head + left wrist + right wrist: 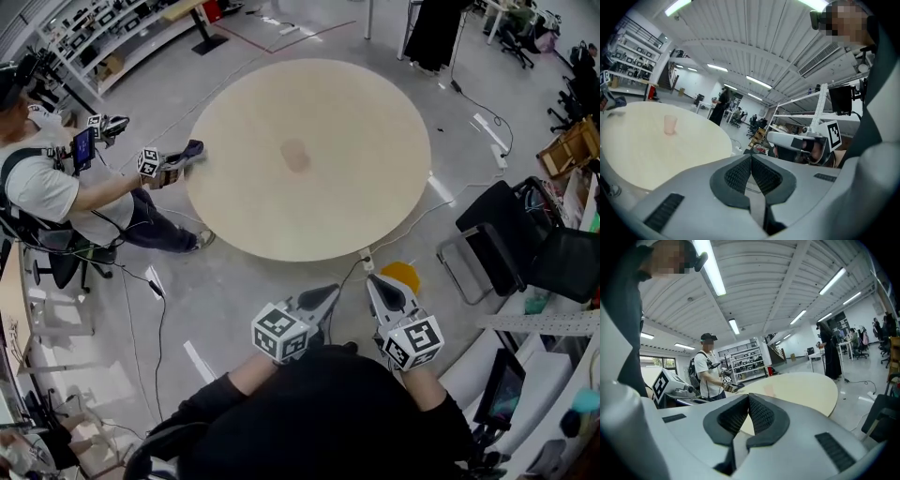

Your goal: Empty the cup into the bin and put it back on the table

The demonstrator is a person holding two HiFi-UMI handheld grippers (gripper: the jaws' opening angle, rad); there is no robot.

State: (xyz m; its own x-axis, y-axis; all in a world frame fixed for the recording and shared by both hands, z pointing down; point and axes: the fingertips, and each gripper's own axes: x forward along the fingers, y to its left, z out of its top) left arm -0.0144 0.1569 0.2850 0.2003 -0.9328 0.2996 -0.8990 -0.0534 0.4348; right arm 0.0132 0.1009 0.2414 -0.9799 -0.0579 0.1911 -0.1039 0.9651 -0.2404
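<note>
Filling the middle of the head view, one round table (356, 187) is seen, pale and bare apart from a single cup. One other person (42, 187) is placed at the left edge of the frame, with two marker-cubed grippers of their own held near the table rim. On the floor at the table's lower right edge, one orange round object (401, 276) is partly shown; whether it is the bin cannot be told.

At the bottom centre, two grippers are held side by side, short of the table's near edge. The left gripper (328, 294) is clenched with nothing between its jaws, and the right gripper (373, 281) is likewise closed on nothing.

The cup (295, 156), translucent and pinkish, is set upright near the table's middle, so its long axis is vertical. It lies well apart from both sets of jaws, up the frame and slightly left of them. The left gripper is judged the slightly nearer one. A reach across the tabletop with parted jaws is judged to be called for next.
</note>
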